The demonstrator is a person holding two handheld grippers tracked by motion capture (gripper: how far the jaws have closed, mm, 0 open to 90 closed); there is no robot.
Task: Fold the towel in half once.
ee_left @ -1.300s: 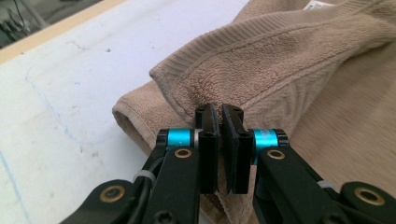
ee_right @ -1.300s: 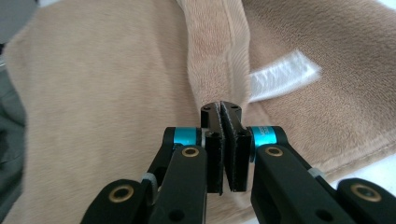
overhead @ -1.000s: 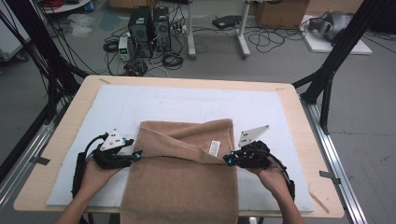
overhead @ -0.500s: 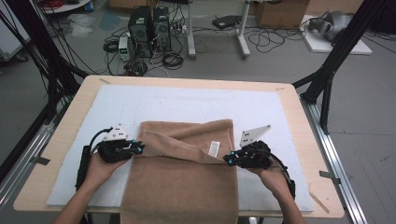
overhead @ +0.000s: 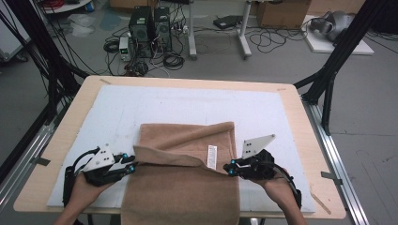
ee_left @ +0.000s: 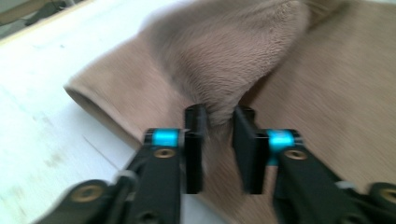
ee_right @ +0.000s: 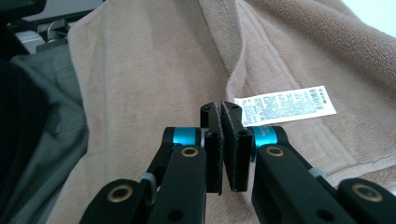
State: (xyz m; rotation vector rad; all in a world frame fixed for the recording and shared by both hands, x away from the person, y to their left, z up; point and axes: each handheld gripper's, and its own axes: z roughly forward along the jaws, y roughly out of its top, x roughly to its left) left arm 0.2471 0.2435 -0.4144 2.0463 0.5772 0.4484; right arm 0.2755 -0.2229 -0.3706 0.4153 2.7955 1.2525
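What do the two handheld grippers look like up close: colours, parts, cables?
Both the left gripper and right gripper are black, with flat black jaws, bright blue collars and brass-coloured screws at the linkages. Each carries a grey three-cornered plate on top and trails a black cable.

Both forearms come in low and level, one on each side. The left gripper points toward the right one; its jaws have just been opening and stand apart. The right gripper points back at it, jaws pressed together.
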